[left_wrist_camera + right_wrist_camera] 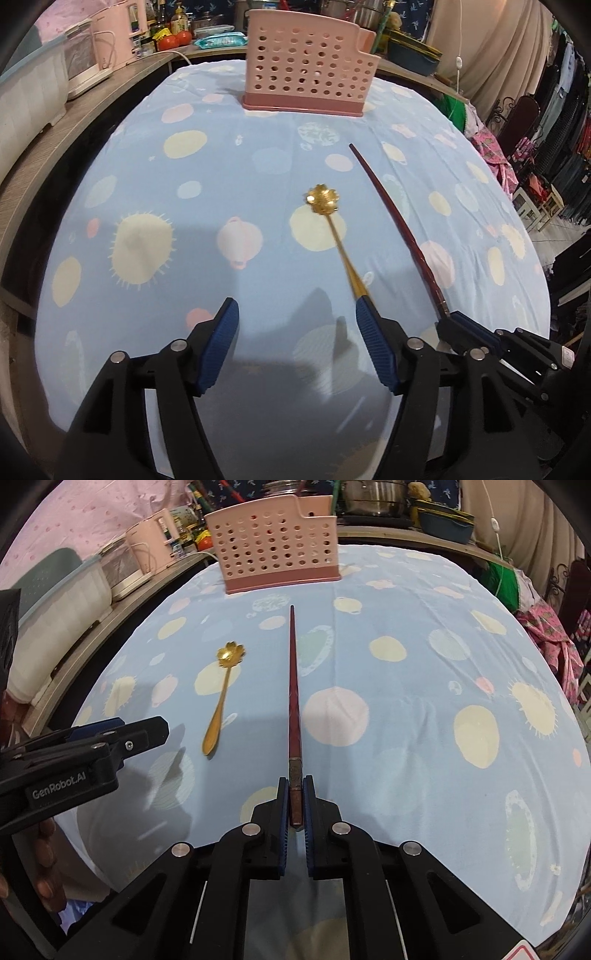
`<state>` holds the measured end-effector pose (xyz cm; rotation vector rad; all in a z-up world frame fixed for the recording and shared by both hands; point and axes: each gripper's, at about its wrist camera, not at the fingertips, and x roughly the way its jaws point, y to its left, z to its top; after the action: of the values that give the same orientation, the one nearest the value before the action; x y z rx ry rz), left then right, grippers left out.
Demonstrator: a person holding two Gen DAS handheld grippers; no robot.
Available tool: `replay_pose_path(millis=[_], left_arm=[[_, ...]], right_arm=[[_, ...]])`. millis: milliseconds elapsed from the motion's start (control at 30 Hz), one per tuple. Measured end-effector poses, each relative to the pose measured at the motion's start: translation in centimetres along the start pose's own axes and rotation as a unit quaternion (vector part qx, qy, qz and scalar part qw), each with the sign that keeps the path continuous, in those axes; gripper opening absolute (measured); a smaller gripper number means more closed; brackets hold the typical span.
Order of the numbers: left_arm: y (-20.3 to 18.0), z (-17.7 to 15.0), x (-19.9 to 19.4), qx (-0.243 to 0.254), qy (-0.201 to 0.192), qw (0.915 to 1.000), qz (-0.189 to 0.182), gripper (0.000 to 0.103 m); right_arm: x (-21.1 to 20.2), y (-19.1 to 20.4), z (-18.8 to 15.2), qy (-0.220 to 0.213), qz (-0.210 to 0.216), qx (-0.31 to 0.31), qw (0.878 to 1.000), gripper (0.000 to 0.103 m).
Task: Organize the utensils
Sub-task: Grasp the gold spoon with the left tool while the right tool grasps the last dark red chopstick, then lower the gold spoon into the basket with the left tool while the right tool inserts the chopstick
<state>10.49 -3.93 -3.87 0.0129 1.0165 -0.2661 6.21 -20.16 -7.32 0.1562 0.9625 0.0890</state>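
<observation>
The right gripper (pixel 295 805) was clamped on the butt end of the red chopstick (pixel 293 686), tip aimed at the pink perforated utensil caddy (pixel 277 554) at the far end of the tablecloth (pixel 424 738). The left gripper (pixel 295 332) sat spread wide by the gold flower spoon (pixel 334 236). I'd lift, tilt the chopstick tip-down, then drop it in.

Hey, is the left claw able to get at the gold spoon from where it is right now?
Probably yes. The left claw is open and empty, with the gold spoon lying flat on the tablecloth just ahead. The right claw holds the red chopstick off to the side, apart from the spoon.
</observation>
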Motion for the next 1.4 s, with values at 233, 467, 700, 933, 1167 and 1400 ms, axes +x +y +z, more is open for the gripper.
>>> replay_pose_path(millis=[233,467,700,933,1167,1400], left_arm=[[-2.0,0.4,1.9,0.012,0.013,0.9996,-0.021,0.063],[-3.4,0.1,3.0,0.042,0.014,0.999,-0.004,0.05],[-3.2,0.0,2.9,0.052,0.011,0.9986,-0.002,0.011],[-2.7,0.1,1.7,0.046,0.003,0.9988,-0.015,0.01],[-1.6,1.2,-1.3,0.027,-0.027,0.9991,-0.02,0.01],[-0.8,3.0,-3.8,0.008,-0.06,0.998,-0.019,0.006]], right_arm=[[0.0,-1.0,0.2,-0.001,0.004,0.016,1.0,0.007],[0.1,-1.5,0.2,0.0,0.008,0.024,1.0,0.007],[0.1,-1.5,0.0,0.0,0.011,0.025,1.0,0.007],[-0.3,-1.2,-0.1,-0.002,0.015,0.022,1.0,0.007],[-1.7,-1.0,0.3,-0.019,0.021,0.022,0.999,0.007],[-4.7,-1.0,2.0,-0.058,0.03,0.025,0.998,0.007]])
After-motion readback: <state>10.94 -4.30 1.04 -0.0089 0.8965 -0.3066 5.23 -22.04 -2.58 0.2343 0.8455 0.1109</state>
